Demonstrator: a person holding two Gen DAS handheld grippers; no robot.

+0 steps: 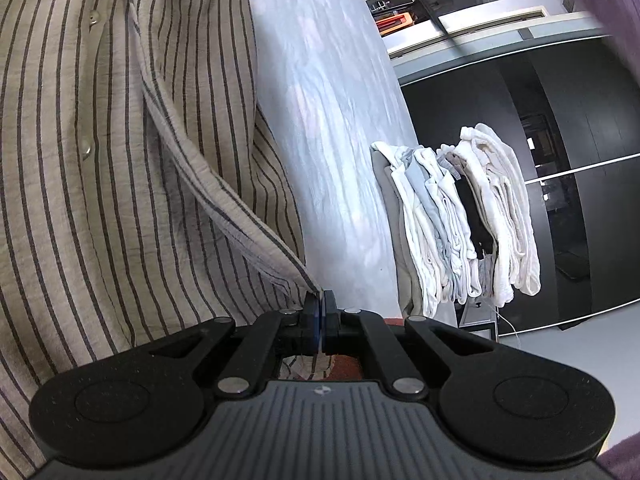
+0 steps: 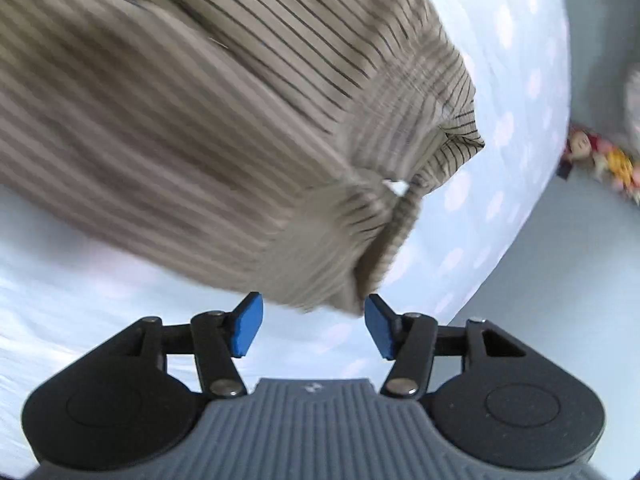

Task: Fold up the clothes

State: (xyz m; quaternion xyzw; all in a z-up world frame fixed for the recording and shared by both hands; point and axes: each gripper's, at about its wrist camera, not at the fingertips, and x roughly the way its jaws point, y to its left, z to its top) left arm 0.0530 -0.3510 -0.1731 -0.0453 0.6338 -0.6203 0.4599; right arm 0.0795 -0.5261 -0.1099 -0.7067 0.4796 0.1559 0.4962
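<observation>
Striped shirt [image 1: 120,168] hem was pinched by the downward-angled left gripper [image 1: 319,304]; the right gripper [image 2: 312,326] stood spread, gripping nothing.

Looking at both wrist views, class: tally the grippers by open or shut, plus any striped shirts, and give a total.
Shut grippers: 1, the left gripper, clamped on the striped shirt
Open grippers: 1, the right gripper
Striped shirts: 1
Total: 3

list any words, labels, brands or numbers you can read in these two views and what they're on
None can be read.
Left gripper body: a small round emblem, no letters legible.
Right gripper body: a small pale mark, too blurred to read.
Striped shirt: a small white tag shows near its collar in the right wrist view, too blurred to read.
</observation>
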